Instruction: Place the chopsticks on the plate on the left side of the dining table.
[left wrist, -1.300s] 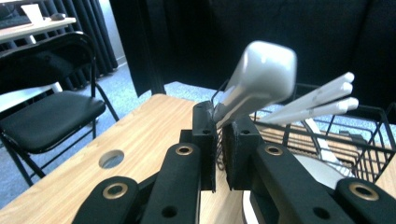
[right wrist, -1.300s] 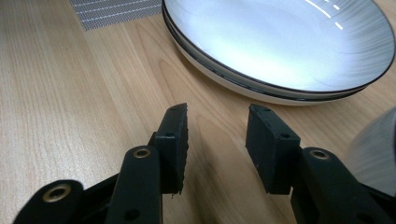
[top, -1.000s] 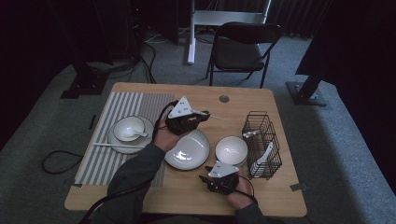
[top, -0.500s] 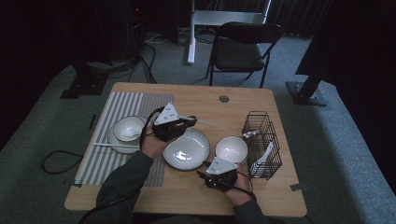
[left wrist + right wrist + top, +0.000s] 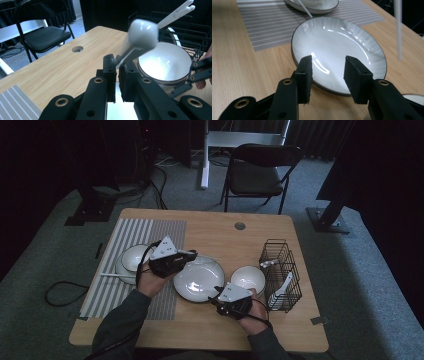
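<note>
Left gripper (image 5: 117,65): jaws clamped on a white spoon (image 5: 140,37), above the plate's 10 o'clock edge.
Right gripper (image 5: 327,75): jaws wide apart, holding nothing, at the plate's (image 5: 337,50) 5 o'clock rim.
Surroundings: bowl (image 5: 248,279) at the plate's 3 o'clock; wire basket (image 5: 281,274) beyond; second bowl (image 5: 131,260) on striped mat (image 5: 127,265).
Hard to make out: spoon's head blurred in the left gripper view.

No text, label, brand, number or sign can be read on anything in these views.
</note>
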### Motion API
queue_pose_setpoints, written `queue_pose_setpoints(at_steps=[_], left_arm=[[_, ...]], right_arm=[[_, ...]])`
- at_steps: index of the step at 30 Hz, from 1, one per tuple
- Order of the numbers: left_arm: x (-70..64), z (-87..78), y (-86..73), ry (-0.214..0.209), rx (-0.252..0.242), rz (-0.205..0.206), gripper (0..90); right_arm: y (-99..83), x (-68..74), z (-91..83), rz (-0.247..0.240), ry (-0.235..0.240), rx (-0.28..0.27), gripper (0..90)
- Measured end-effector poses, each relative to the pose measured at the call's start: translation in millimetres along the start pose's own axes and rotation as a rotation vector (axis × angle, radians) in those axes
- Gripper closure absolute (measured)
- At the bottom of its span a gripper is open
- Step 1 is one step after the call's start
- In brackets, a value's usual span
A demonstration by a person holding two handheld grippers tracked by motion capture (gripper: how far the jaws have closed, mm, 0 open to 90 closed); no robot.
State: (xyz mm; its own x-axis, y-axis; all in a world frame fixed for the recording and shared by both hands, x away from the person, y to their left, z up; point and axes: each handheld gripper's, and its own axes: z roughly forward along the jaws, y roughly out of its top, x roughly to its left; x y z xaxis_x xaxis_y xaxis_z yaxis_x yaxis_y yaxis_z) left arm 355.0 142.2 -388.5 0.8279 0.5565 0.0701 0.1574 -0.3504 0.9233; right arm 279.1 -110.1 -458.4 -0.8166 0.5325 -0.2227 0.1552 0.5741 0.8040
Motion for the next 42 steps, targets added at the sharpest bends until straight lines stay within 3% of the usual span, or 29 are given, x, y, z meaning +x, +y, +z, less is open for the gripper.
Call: queue_pose_setpoints(at_steps=[21,33,36,42], left_arm=[[-9.9,-28.5,-7.8,0.006,0.007,0.003,84.9],[-27.7,-48.3,-6.1,-0.029,0.012,0.027,84.9],[-31.0,-52.4,-4.8,-0.058,0.003,0.021,84.9],[-31.9,-53.2,-4.5,-0.057,0.009,0.023,84.9]], right_arm=[[27.7,-17.9,13.5,-0.027,-0.058,0.005,61.2],[38.3,-26.6,26.7,-0.029,-0.090,0.045,64.9],[40.5,-26.1,31.0,-0.046,-0.084,0.059,66.5],[40.7,-26.0,37.3,-0.056,-0.074,0.067,69.2]])
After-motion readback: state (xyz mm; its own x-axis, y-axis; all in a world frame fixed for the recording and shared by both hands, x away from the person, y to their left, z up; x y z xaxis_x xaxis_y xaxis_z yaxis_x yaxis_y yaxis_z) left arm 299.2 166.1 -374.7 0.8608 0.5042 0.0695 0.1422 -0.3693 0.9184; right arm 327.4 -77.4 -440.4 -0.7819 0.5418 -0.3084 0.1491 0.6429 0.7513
